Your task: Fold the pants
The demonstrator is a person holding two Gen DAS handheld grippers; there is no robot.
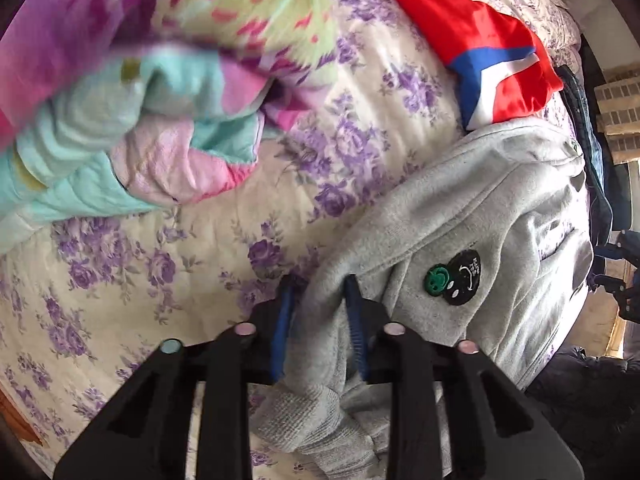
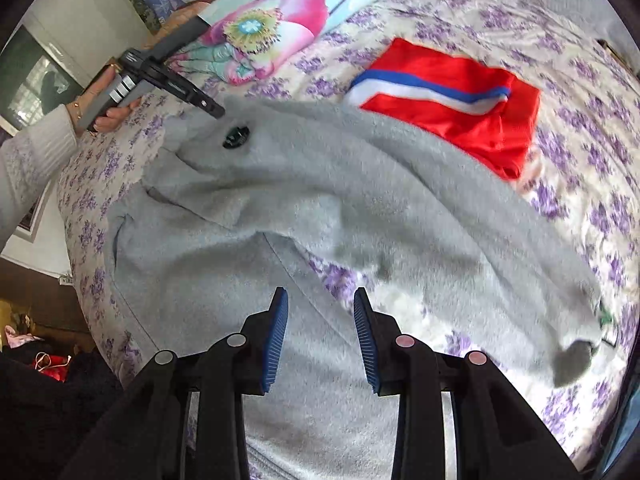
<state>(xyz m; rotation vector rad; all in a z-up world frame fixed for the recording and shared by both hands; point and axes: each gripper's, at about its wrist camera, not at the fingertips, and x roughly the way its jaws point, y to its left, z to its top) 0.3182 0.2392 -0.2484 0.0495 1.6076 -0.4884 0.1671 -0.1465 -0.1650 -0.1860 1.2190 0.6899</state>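
Grey fleece pants [image 1: 460, 220] lie spread over the floral bedspread [image 1: 120, 280], with a black patch bearing a green smiley [image 1: 454, 278] near the waist. My left gripper [image 1: 320, 314] is shut on a bunched fold of the grey fabric, which fills the gap between its blue pads [image 1: 285, 320]. In the right wrist view the pants [image 2: 320, 184] stretch across the bed, one leg running to the right. A hand [image 2: 108, 114] holds the left gripper [image 2: 212, 109] at their waist edge beside the patch [image 2: 236, 136]. My right gripper [image 2: 322, 320] hovers open above the pants, nothing between its pads.
A folded red garment with a blue and white stripe [image 2: 452, 108] lies just beyond the pants. A rolled colourful quilt [image 2: 280, 20] sits at the far side of the bed. Dark clothes [image 1: 592, 152] hang at the bed's edge, and a white sleeve [image 2: 36, 160] enters from the left.
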